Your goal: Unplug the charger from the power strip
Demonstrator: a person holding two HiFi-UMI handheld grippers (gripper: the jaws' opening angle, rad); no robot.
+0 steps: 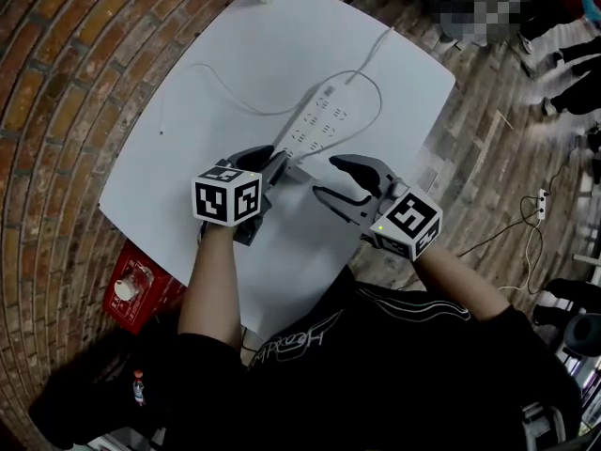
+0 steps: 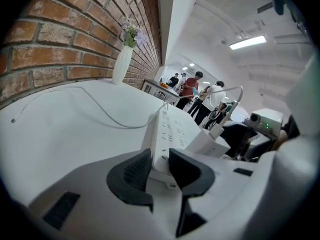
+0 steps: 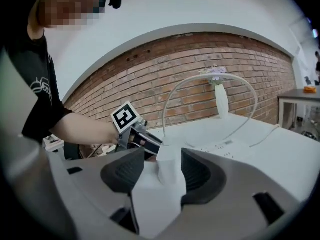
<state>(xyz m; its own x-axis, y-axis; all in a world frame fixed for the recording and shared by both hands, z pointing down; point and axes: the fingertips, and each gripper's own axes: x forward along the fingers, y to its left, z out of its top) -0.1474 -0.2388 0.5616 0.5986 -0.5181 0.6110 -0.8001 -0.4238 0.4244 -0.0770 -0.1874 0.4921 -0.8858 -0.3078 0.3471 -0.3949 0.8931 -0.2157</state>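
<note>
Charger (image 3: 167,176), a small white block, sits at the near end of the power strip (image 1: 324,116) on the white table (image 1: 178,167). It lies between the jaws of the right gripper (image 1: 326,178), which stand apart without pinching it. The left gripper (image 2: 159,165) is clamped on the strip's near end. It looks light, hard and smooth, probably slippery. I'd squeeze its flat sides, never the springy cable (image 3: 200,80).

- Head view: high above, looking steeply down on the white rounded table (image 1: 188,139).
- Left gripper view: low, close, facing along the white plastic power strip (image 2: 172,129).
- Right gripper view: equally low (same strip, centre right).
</note>
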